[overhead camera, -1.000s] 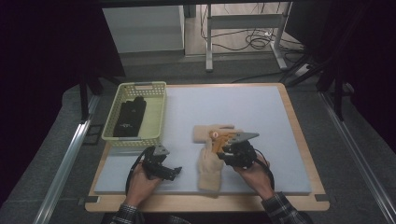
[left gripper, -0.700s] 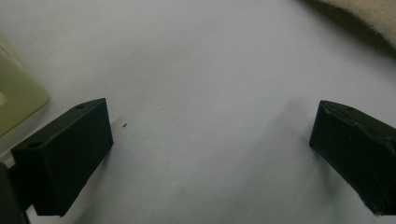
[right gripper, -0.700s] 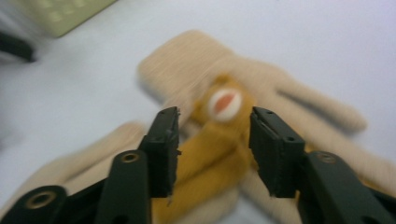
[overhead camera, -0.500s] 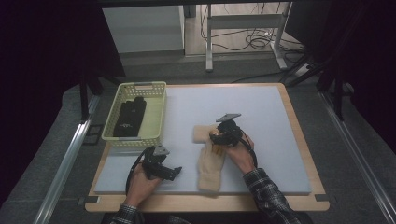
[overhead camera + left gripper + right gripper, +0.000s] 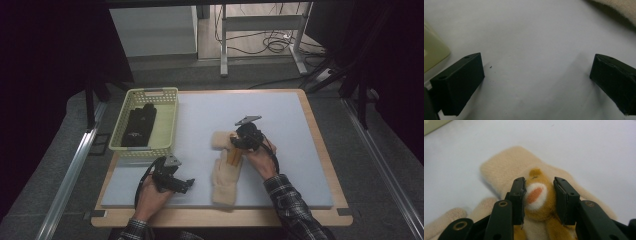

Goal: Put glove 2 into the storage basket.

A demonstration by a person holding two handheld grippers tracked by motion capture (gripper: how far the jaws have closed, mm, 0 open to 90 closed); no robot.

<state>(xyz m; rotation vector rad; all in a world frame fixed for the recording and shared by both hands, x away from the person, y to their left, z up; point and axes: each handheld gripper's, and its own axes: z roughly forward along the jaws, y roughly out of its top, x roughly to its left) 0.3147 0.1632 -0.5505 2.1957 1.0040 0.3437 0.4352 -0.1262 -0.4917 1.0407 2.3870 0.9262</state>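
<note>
Glove (image 5: 226, 167): cream knit, flat on the pale mat (image 5: 300, 150) of the bench (image 5: 320, 145), near the front edge, cuff toward the person; second cream piece (image 5: 220, 139) just beyond it, touching or overlapping, cannot tell which.
Bear patch (image 5: 537, 197): ochre face with white muzzle and orange-pink mouth, sewn on the glove's back; also seen as an orange spot in the high view (image 5: 234, 155).
Right gripper (image 5: 239, 145): down over the glove, tilted forward; from its own camera (image 5: 538, 195) fingers (image 5: 518, 195) either side of the bear's face, have just been closing, left one against the muzzle edge, right one hard up to the cheek; pinching the raised patch.
Left gripper (image 5: 182, 184): low over bare mat at the front left, well apart from the glove; fingers (image 5: 459, 83) spread wide, nothing between them, only mat (image 5: 531, 50) beneath.
Basket (image 5: 167, 125): pale yellow-green, at the left rear of the mat, dark folded item (image 5: 139, 125) inside.
Sleeve (image 5: 292, 210): plaid, on the right forearm.
</note>
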